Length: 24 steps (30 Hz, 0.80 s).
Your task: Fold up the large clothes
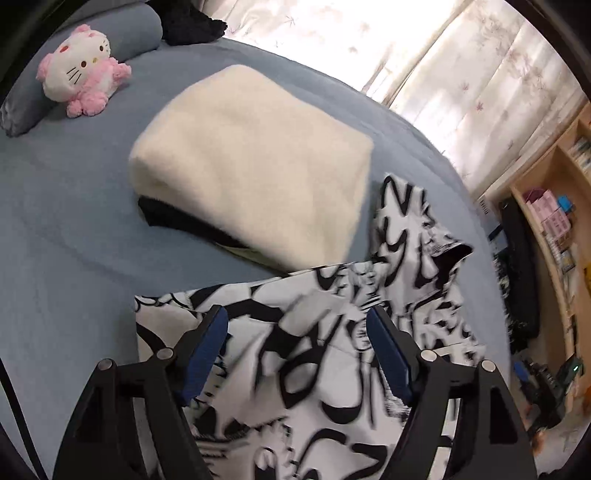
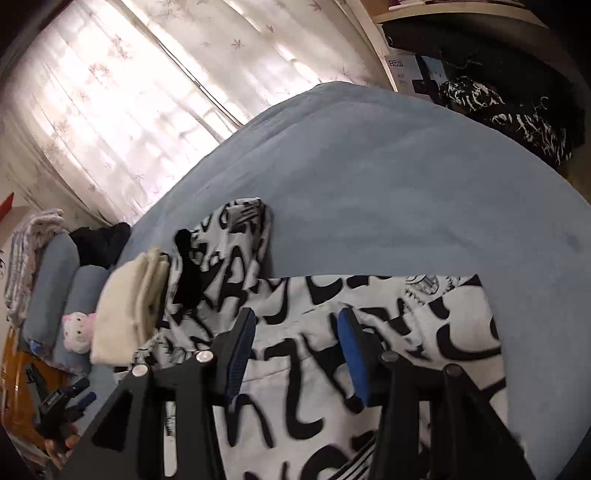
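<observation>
A large white garment with black graffiti lettering (image 1: 325,354) lies spread on the blue bed; it also shows in the right wrist view (image 2: 332,369), with its hood or sleeve (image 2: 236,240) bunched toward the far side. My left gripper (image 1: 297,325) is open just above the garment, with nothing between its blue pads. My right gripper (image 2: 297,328) is open over the garment's middle, also empty. The left gripper shows small at the lower left of the right wrist view (image 2: 64,404).
A folded cream fleece (image 1: 255,162) on a dark item lies beyond the garment. A pink plush cat (image 1: 83,70) and blue pillows (image 1: 122,33) sit at the head. The bed (image 2: 406,192) runs wide to the right. Shelves (image 1: 561,229) and curtains (image 2: 110,96) border it.
</observation>
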Tool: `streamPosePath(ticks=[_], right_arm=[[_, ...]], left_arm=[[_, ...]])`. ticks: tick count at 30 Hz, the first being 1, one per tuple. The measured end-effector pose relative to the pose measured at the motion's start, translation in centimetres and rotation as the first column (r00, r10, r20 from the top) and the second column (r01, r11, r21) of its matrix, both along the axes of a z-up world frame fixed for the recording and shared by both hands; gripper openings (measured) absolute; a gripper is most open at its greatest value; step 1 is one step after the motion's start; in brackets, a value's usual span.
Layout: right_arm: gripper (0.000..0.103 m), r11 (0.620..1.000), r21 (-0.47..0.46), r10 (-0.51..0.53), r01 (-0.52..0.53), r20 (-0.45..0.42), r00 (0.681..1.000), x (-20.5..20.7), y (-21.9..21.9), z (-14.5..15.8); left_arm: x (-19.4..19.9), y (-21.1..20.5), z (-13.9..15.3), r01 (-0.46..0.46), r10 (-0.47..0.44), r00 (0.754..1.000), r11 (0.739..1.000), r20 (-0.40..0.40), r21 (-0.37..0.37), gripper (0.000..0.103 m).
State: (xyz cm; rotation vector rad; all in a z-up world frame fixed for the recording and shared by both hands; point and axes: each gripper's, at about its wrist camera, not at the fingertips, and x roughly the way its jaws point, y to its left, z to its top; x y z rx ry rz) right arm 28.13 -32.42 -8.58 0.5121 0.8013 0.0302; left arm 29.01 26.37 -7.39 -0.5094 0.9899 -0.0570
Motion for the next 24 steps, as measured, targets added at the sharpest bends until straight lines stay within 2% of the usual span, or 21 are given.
streamPosePath(ticks=[5,9,12,16,19,20,22,23,24], right_arm=[[0.047,0.998,-0.06,0.024,-0.028,-0.067,0.997,1.7,-1.6,-2.4],[0.047,0.987,-0.129,0.08,-0.098,-0.134,0.988,2.5,-2.1,-4.5],[0.047,0.976,-0.151,0.126,-0.158,-0.201,0.971,3.0,-2.2,-6.4],[0.047,0.964,-0.119,0.205,-0.238,-0.237,0.95,3.3,-1.8,-8.5],[0.046,0.955,-0.141,0.229,-0.262,-0.217,0.949,3.2,-1.2,-8.9],[0.035,0.953,-0.15,0.23,-0.261,-0.199,0.953,3.1,-1.0,-8.9],[0.012,0.95,-0.185,0.215,-0.25,-0.189,0.958,2.8,-0.7,-8.9],[0.009,0.95,-0.198,0.205,-0.241,-0.187,0.961,2.7,-0.6,-8.8],[0.008,0.95,-0.215,0.193,-0.229,-0.176,0.965,2.5,-0.6,-8.6]], left_arm=[[0.9,-1.1,-3.1,0.104,-0.101,0.994,0.992,-0.05,0.066,0.076],[1.0,-2.6,-5.0,0.216,-0.206,0.975,0.966,-0.078,0.145,0.076],[1.4,-3.5,-6.3,0.263,-0.248,0.963,0.946,-0.102,0.187,0.076],[1.7,-4.0,-7.4,0.312,-0.293,0.949,0.927,-0.115,0.209,0.076],[2.0,-4.2,-8.0,0.323,-0.303,0.945,0.924,-0.123,0.206,0.076],[2.2,-4.3,-8.2,0.32,-0.3,0.946,0.924,-0.123,0.208,0.073],[2.2,-4.5,-8.1,0.318,-0.302,0.947,0.927,-0.105,0.201,0.045],[2.2,-4.7,-8.0,0.315,-0.301,0.948,0.928,-0.102,0.197,0.032],[2.0,-5.0,-7.6,0.28,-0.264,0.96,0.931,-0.095,0.236,0.018]])
